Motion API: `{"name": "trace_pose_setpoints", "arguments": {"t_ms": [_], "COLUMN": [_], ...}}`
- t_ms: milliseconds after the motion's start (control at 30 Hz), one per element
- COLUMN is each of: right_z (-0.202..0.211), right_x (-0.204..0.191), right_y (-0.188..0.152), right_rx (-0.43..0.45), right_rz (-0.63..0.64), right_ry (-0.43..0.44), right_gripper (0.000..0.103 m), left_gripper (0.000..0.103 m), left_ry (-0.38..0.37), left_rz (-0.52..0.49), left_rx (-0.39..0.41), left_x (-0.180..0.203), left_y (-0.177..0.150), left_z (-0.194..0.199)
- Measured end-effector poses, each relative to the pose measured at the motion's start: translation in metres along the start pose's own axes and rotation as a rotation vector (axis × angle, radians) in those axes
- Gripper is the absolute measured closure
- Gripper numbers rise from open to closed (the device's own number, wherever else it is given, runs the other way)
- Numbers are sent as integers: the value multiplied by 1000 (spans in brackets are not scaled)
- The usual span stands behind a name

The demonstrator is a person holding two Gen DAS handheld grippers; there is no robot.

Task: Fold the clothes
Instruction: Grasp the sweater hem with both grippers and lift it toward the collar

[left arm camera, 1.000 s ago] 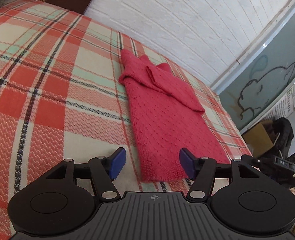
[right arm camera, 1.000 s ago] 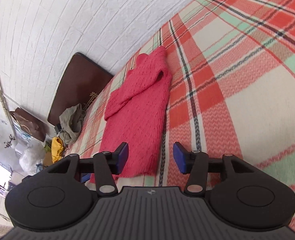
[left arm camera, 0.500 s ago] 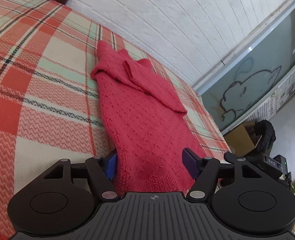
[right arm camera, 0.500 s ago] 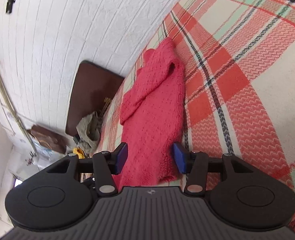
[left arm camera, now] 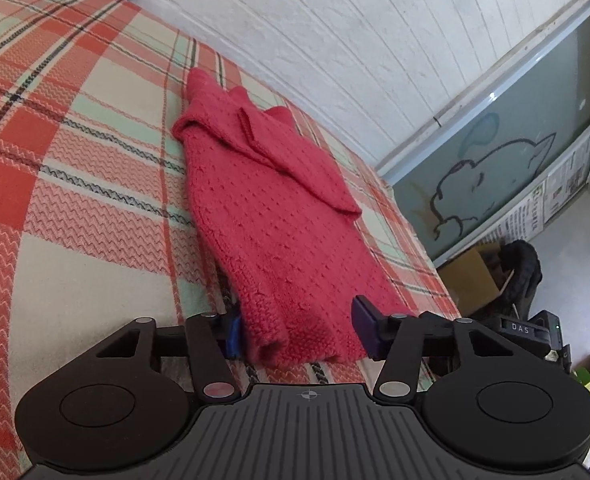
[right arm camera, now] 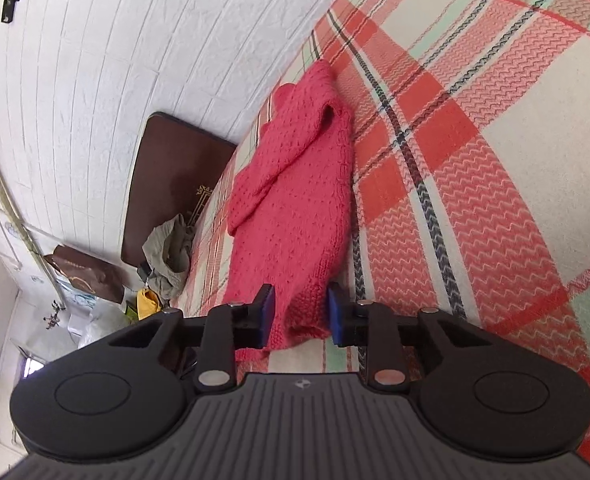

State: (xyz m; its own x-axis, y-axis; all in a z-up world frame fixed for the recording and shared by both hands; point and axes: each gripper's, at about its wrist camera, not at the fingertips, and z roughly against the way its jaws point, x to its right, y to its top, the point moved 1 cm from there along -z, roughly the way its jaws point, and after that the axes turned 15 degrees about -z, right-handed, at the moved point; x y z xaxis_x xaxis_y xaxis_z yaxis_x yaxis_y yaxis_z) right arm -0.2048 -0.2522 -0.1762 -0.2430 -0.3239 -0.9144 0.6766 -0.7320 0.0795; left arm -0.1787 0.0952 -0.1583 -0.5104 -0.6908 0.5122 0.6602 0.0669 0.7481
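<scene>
So right up close at the bottom of both frames, we've got the 2 grippers straddling the near hem of the red knit sweater (left arm camera: 271,216). The left gripper (left arm camera: 297,330) has its jaws closing, with the hem bunched between the blue pads, but the right pad looks a touch clear of the cloth, so we wouldn't call it a grip yet. The right gripper (right arm camera: 298,314) is also closing on the other hem corner, and the knit sits snug between its pads; looks like it's just pinching, though we can't swear to it.

Further up the middle of the frame, the sweater lies long and narrow on the plaid bedspread (left arm camera: 79,184). Both sleeves look already folded in across the chest, so we reckon the side folds are done.

What's left, we think: lift the hem and bring it up to the collar end near the white wall (left arm camera: 335,40) at the top.
</scene>
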Motion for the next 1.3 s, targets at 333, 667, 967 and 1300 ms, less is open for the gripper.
{"name": "trace_pose_setpoints", "arguments": {"t_ms": [333,667,967,1300], "right_z": [2,-9,-4,-3], "right_x": [12,6,11,-39], "right_y": [6,7,7,41], "right_rx": [20,12,-31,-30], "right_rz": [-126,-85,-95,-22], "right_ry": [62,39,41,182], "right_gripper": [73,78,97,97], "left_gripper": [36,38,102,102], "left_ry": [-34,-22,37,-22], "left_rz": [81,83,136,154], "left_rx": [27,39,31,181], "left_x": [-7,-8,-11,2], "left_y": [-1,1,-7,49], "left_z": [1,-5,5,16]}}
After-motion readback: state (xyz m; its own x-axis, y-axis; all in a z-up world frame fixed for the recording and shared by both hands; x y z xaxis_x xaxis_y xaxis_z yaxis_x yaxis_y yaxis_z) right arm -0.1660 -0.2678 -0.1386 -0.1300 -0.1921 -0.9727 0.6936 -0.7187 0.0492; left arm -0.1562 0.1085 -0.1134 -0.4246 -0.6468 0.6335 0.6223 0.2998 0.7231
